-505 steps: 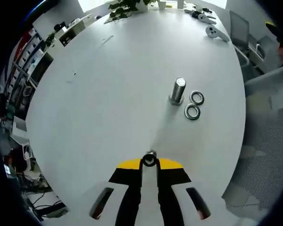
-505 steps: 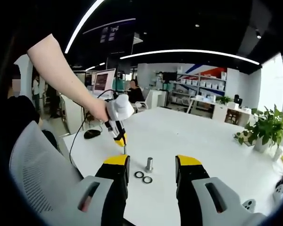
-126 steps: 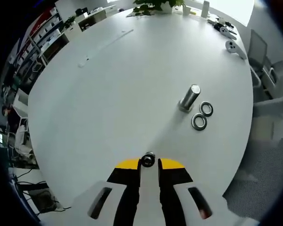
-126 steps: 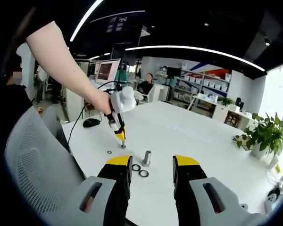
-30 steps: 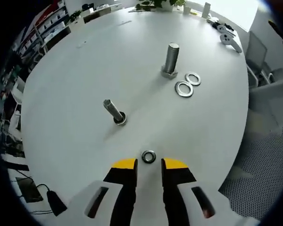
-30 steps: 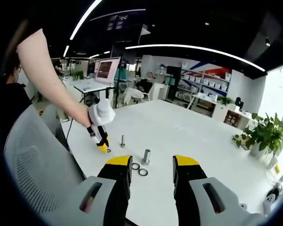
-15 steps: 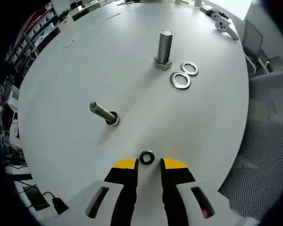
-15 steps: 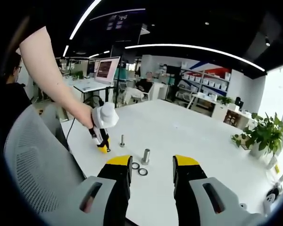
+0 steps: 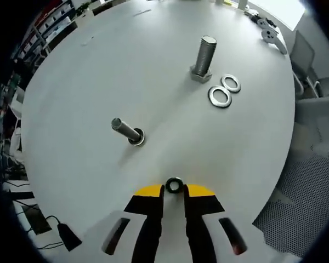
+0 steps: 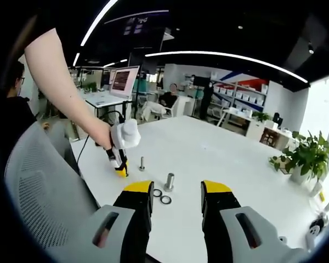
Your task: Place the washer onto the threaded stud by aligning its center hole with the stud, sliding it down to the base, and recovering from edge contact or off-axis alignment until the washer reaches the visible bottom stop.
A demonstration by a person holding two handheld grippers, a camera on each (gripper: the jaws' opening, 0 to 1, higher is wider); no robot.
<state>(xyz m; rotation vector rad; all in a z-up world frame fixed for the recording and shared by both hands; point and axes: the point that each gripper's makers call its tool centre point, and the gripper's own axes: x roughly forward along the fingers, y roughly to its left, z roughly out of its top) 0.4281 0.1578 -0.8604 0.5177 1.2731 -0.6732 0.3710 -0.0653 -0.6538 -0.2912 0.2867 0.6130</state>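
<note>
Left gripper view: high above the desk [image 9: 98, 71], tilted steeply down, close to the near edge. Right gripper view: low, near level, looking across the desk [image 10: 208, 159] toward the office beyond. Shared ground: small stud [image 9: 126, 131] [image 10: 142, 163], large bolt [image 9: 204, 57] [image 10: 169, 182], two loose washers [image 9: 223, 91] [image 10: 160, 196].

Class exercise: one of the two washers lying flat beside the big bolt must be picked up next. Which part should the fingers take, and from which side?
Take the washer by its outer rim, coming from above with the fingers straddling it. It lies flat on the table, so only the thin edge offers a hold. Approach from the side away from the large bolt and clear of the second washer close beside it.
</note>
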